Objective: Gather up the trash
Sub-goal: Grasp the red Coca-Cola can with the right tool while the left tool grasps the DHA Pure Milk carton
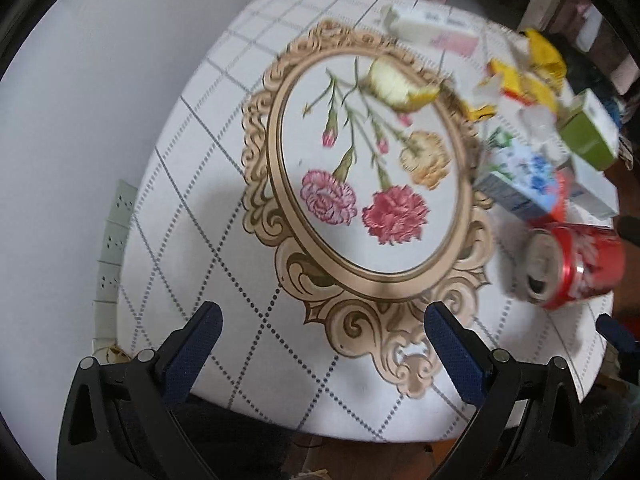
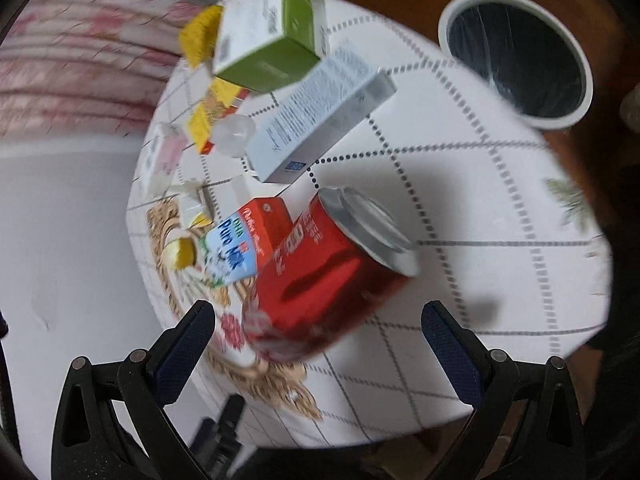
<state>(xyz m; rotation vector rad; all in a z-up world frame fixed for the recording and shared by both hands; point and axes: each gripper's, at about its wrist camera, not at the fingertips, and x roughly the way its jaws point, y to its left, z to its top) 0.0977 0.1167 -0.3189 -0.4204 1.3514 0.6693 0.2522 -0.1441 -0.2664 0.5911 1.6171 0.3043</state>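
A dented red soda can point(image 2: 324, 276) lies on its side on the round table, just ahead of my open right gripper point(image 2: 318, 336), whose jaws stand wide with nothing between them. The same can point(image 1: 572, 266) shows at the right edge of the left wrist view. Beside it lies a blue and red milk carton point(image 2: 240, 244), also seen as the carton point(image 1: 524, 184). Behind stand a white box point(image 2: 320, 120) and a green and white box point(image 2: 272, 36). A banana peel point(image 1: 396, 86) lies near the table's middle. My left gripper point(image 1: 320, 344) hangs open over the near rim.
A white trash bin point(image 2: 516, 56) with a dark liner stands on the floor beyond the table's far right edge. Yellow wrappers point(image 1: 540, 64) and a pink and white box point(image 1: 436, 28) lie at the back. The floral tablecloth point(image 1: 224, 184) is bare on the left. A power strip point(image 1: 114, 240) sits below.
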